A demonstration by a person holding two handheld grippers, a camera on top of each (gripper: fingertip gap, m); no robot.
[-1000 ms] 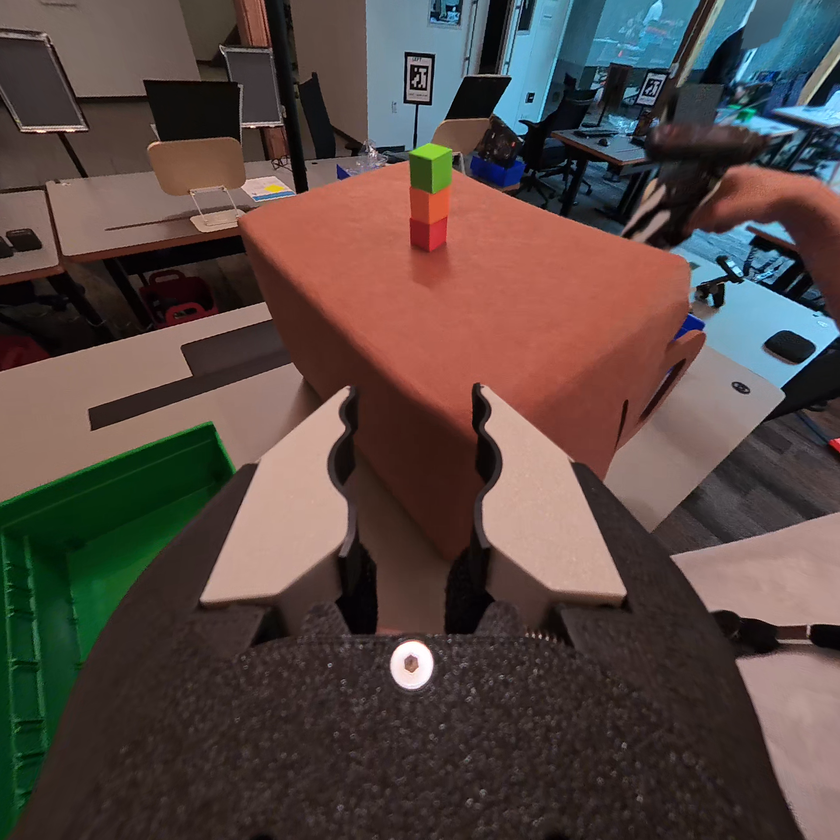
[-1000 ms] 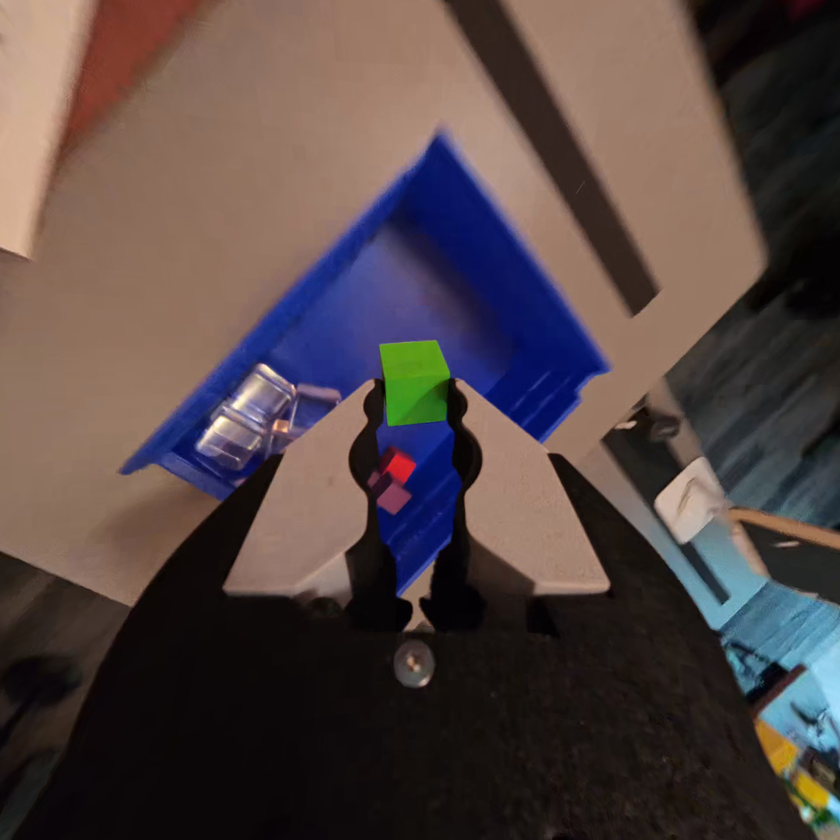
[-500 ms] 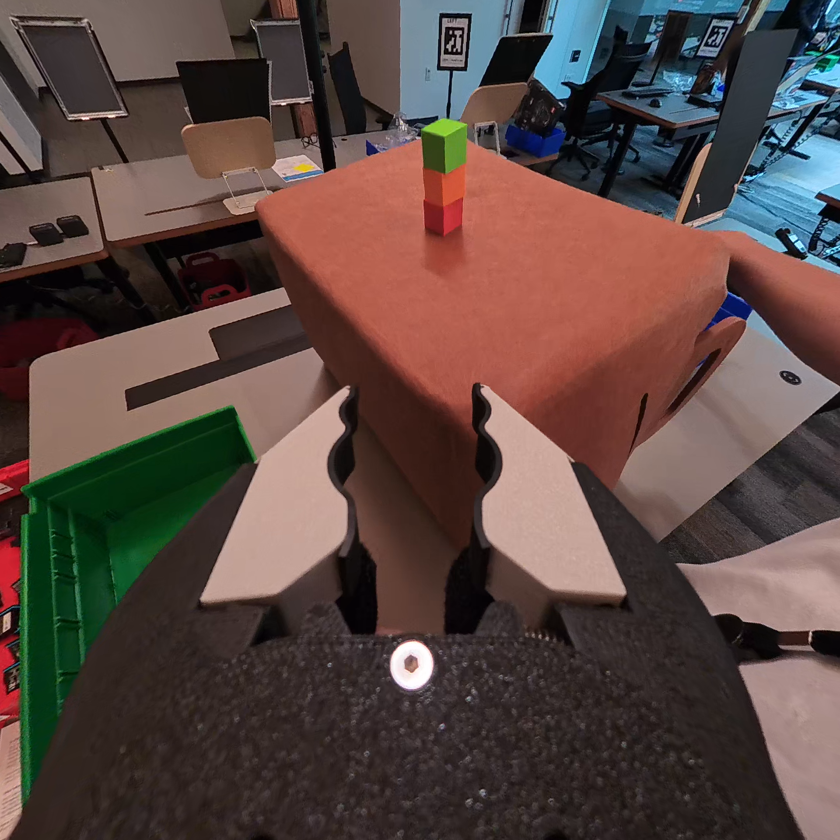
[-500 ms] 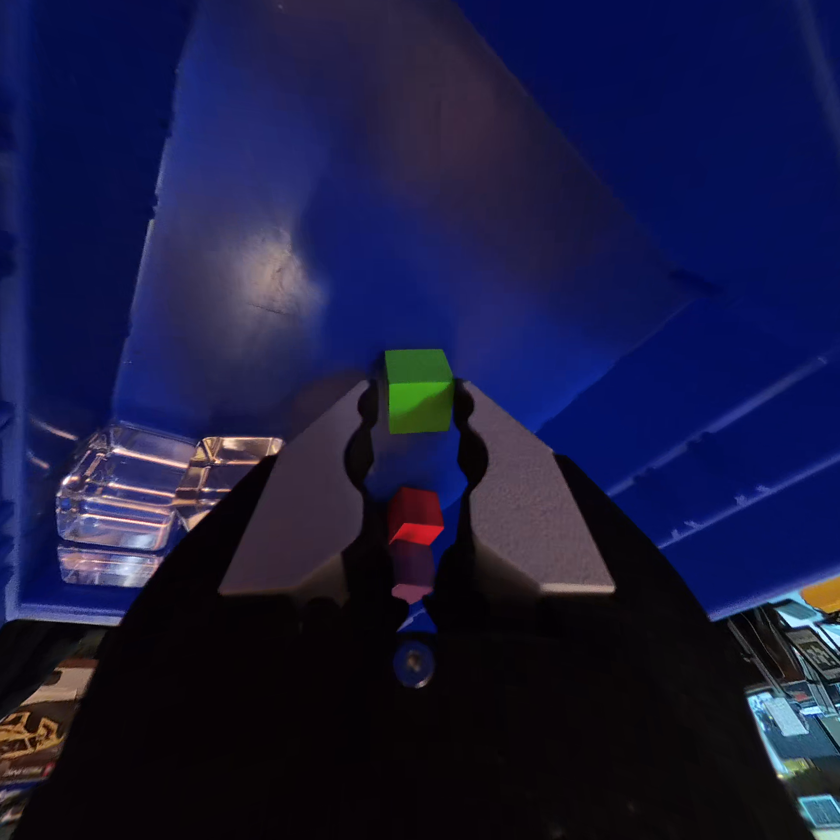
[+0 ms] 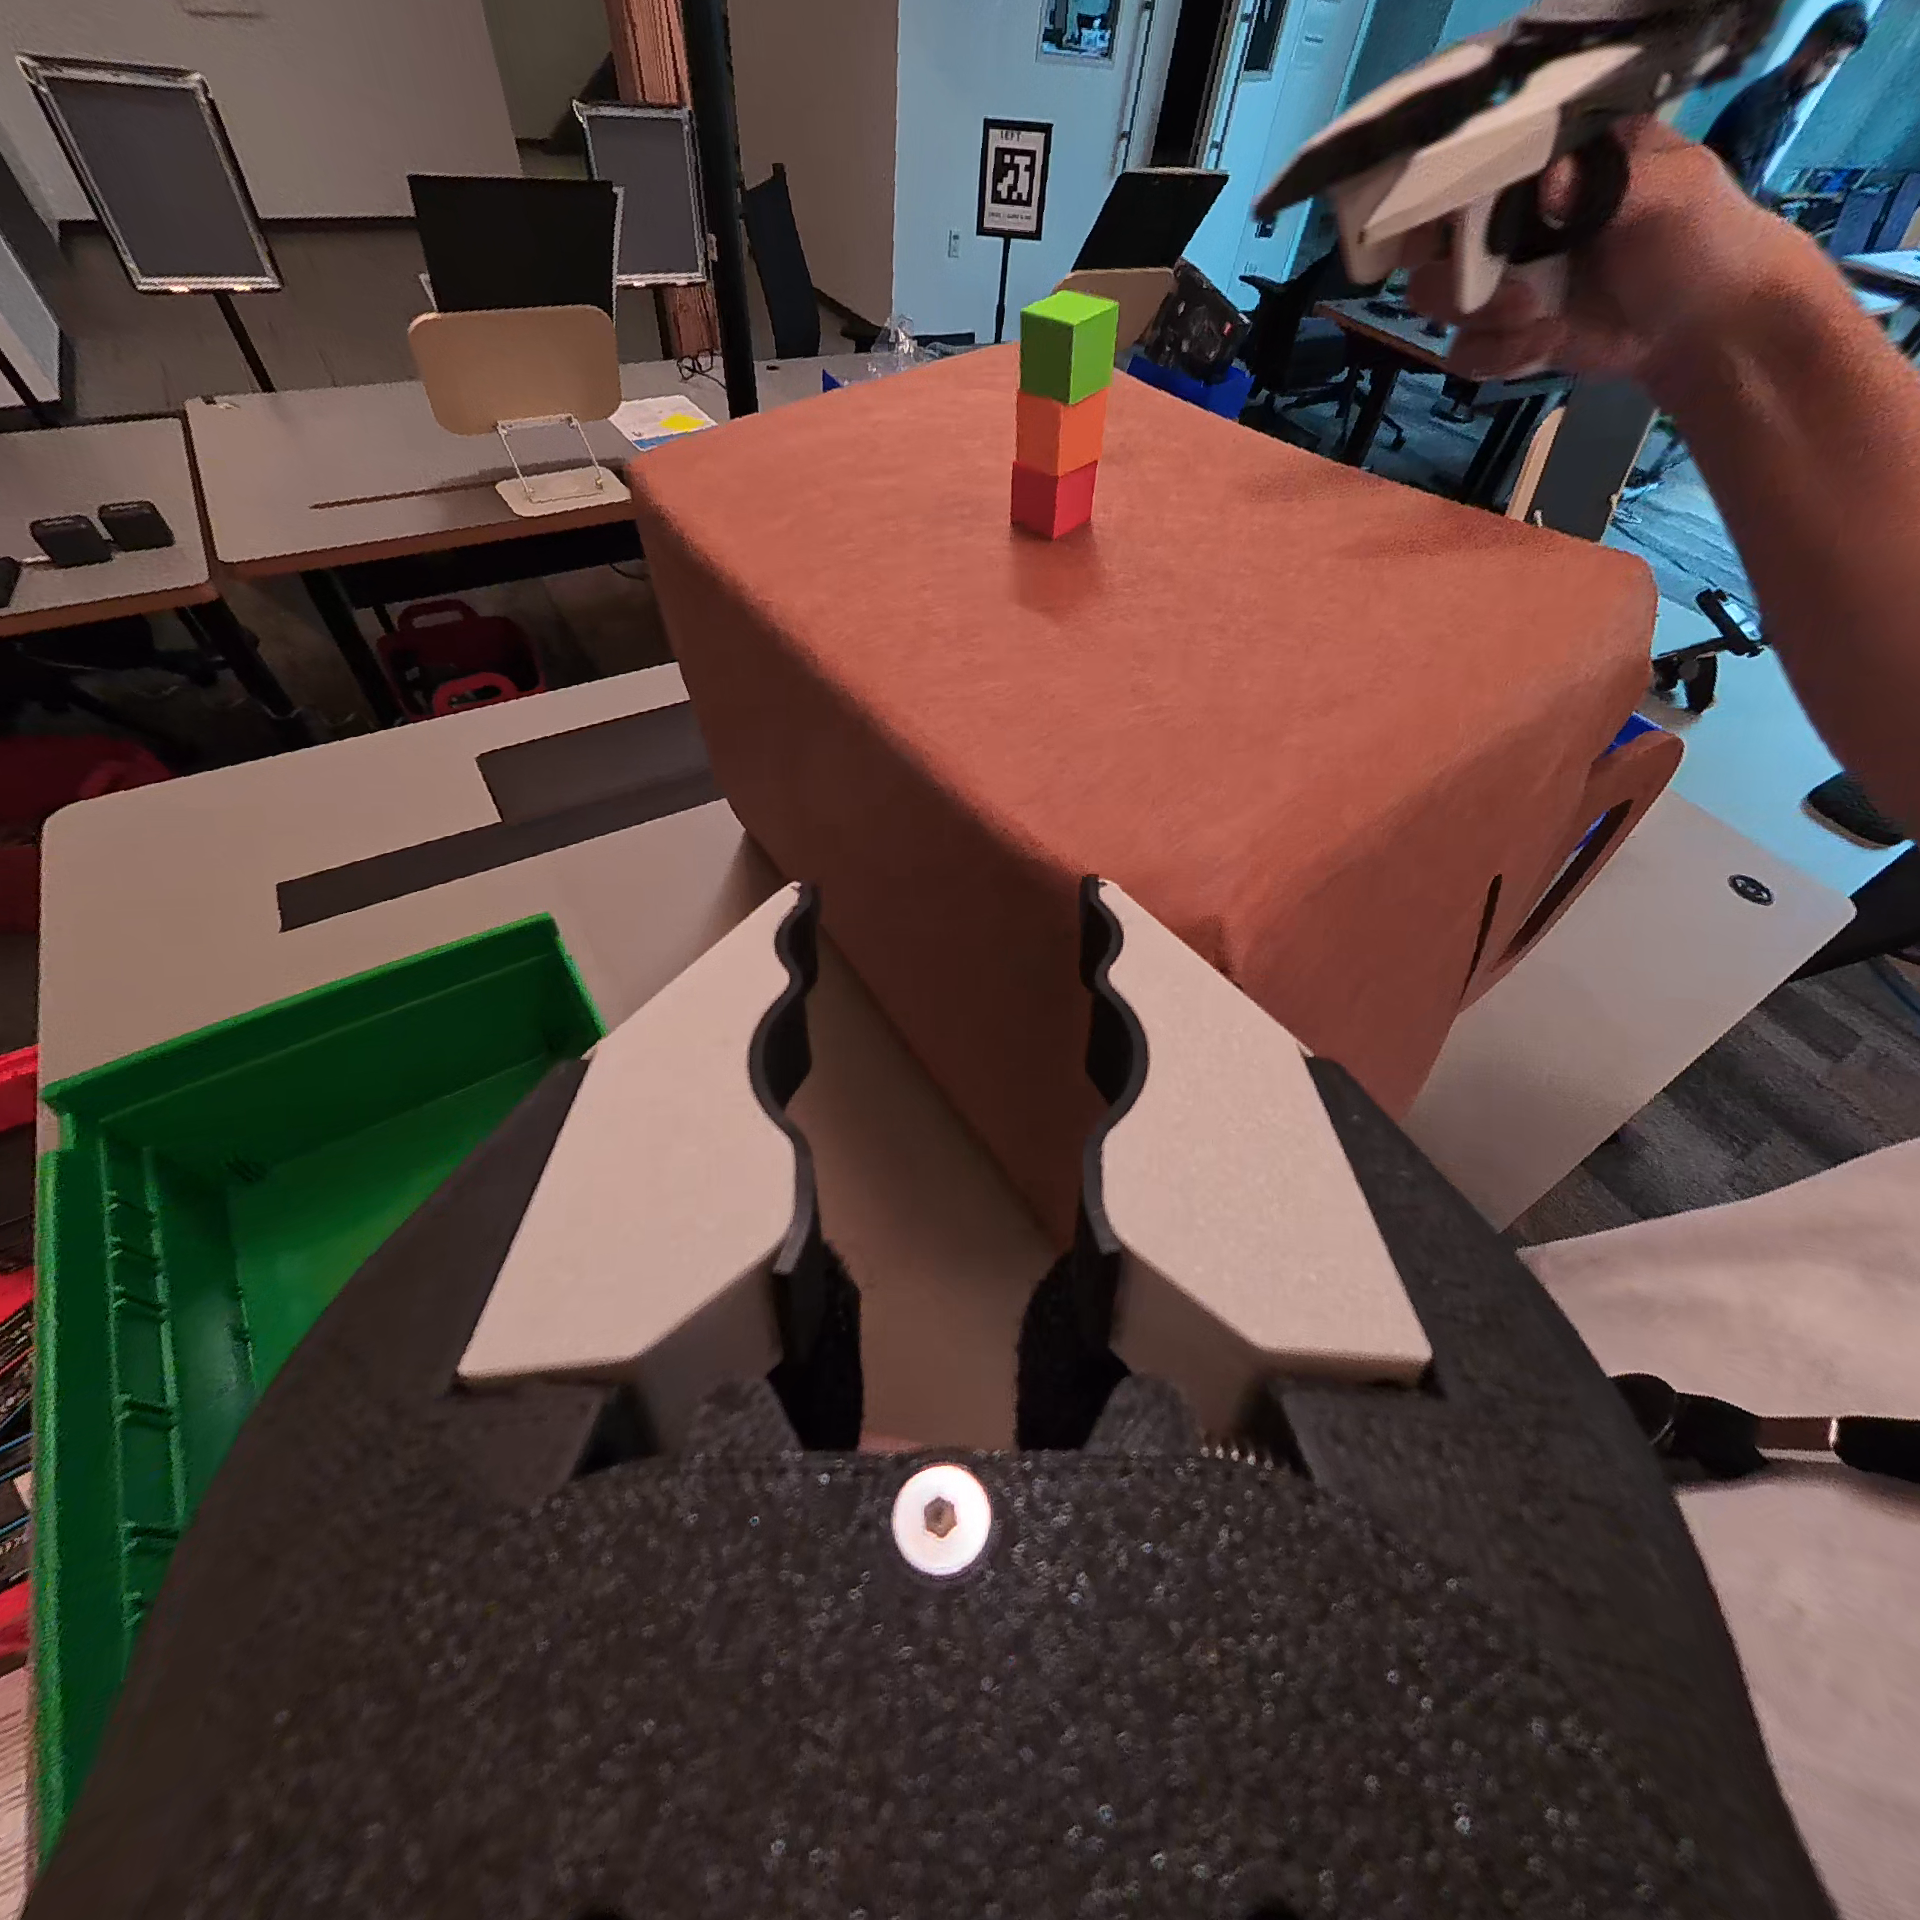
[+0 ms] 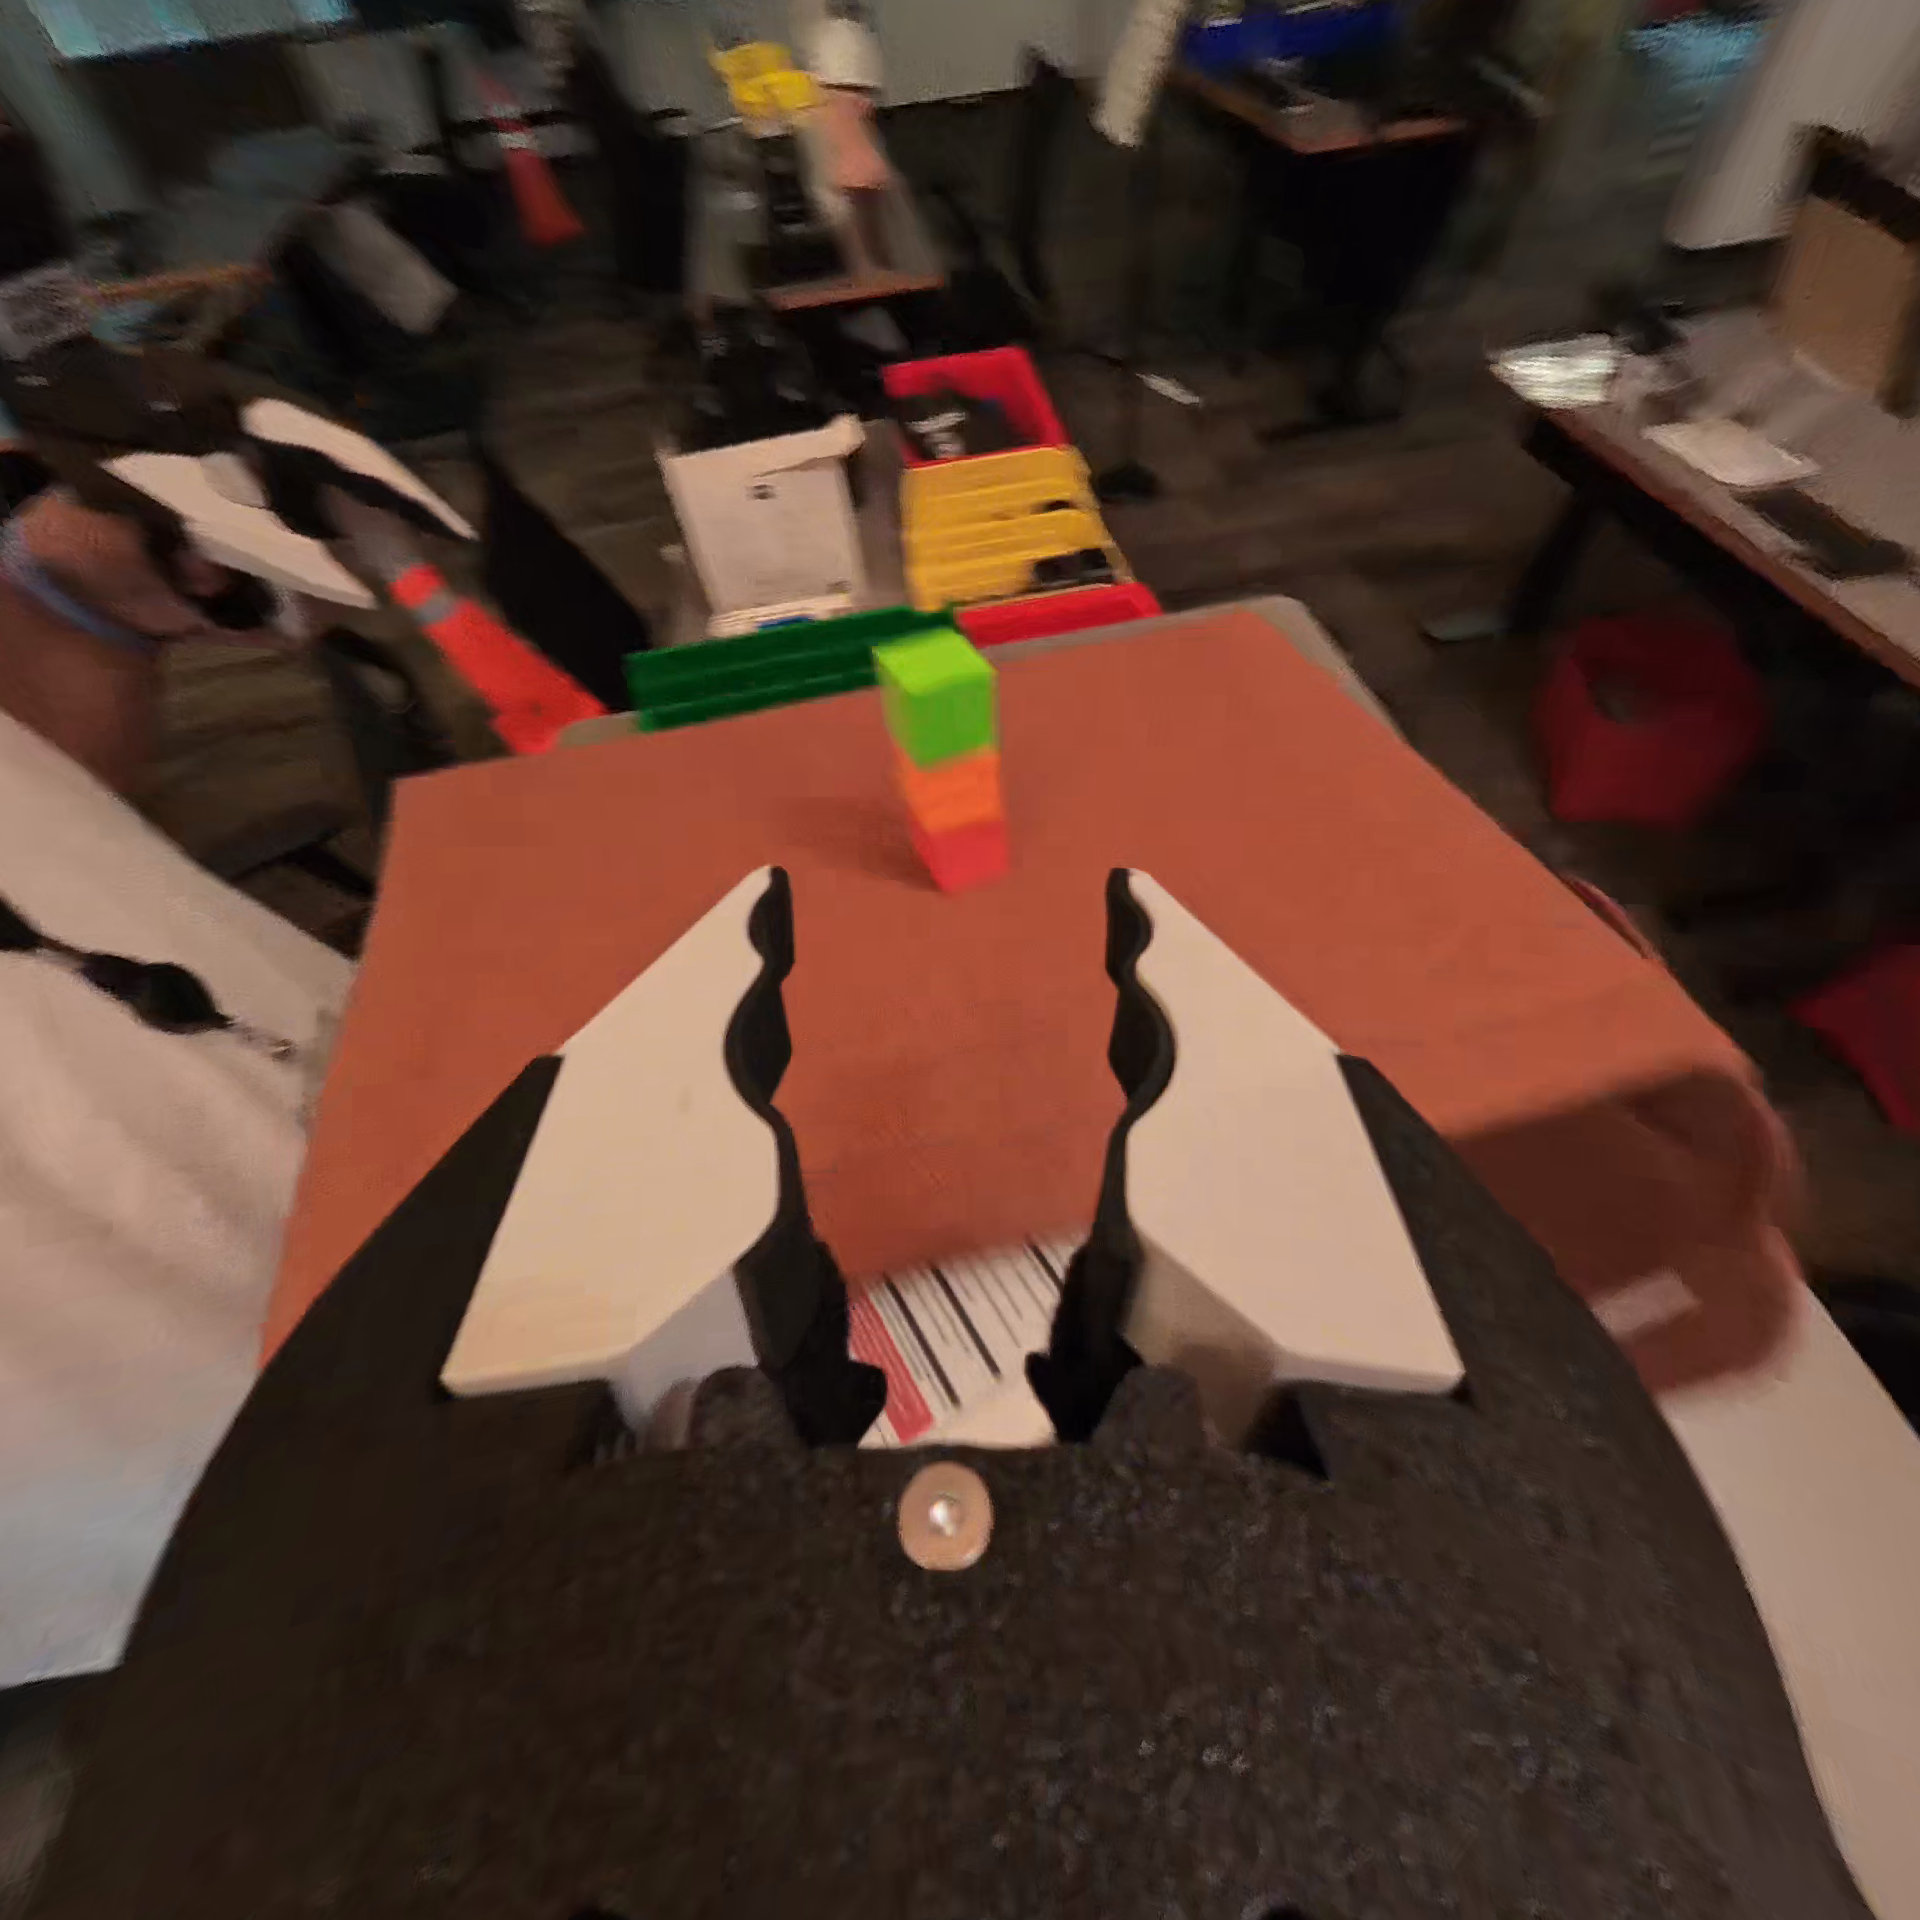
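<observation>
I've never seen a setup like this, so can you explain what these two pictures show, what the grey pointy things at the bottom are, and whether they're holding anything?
Each picture comes from a camera mounted on a hand-held gripper, looking forward along its two grey fingers. A person holds one gripper in each hand.

In the left wrist view, the left gripper is open and empty, near a brown cloth-covered box on a pale table. On the box stands a small tower: red cube, orange cube, green cube on top. A green bin sits to the left. The other gripper shows top right, in a hand.

The blurry right wrist view faces the same tower from the opposite side; the right gripper is open and empty too.
</observation>
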